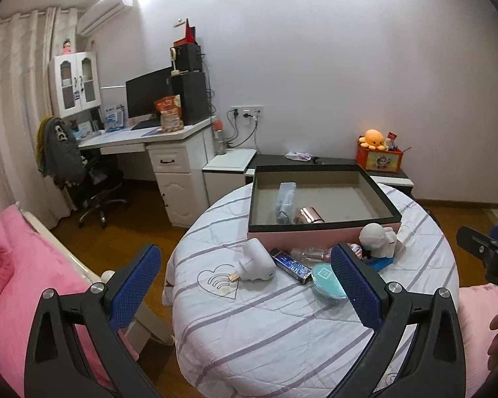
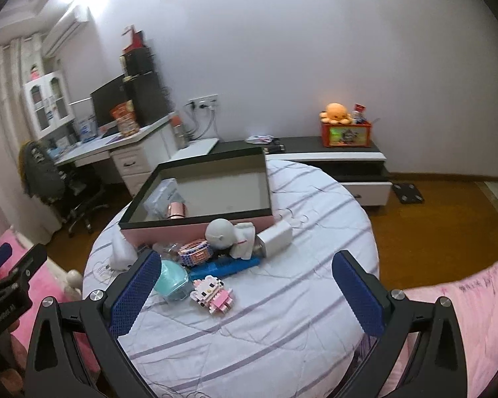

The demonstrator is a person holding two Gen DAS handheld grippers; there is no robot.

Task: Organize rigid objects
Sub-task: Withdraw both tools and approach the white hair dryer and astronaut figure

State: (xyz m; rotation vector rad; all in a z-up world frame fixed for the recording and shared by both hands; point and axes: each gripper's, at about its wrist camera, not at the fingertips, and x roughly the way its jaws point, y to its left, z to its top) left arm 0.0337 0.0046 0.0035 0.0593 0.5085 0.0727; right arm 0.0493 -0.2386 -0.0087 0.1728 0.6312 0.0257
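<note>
Both the left gripper (image 1: 245, 282) and the right gripper (image 2: 245, 288) hang spread and empty above the near worktop (image 2: 282, 315). The toys cluster tightly before the pink box (image 2: 196, 225), so a grasp may nudge neighbours. The quilted cover looks soft; a desk (image 1: 142, 136) stands far left.

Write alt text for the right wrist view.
An open right gripper hovers over a round table with a striped cloth, holding nothing. Ahead sits a pink box with a black rim, a rose-gold cylinder inside; a pink block figure, teal case and white charger lie before it.
</note>
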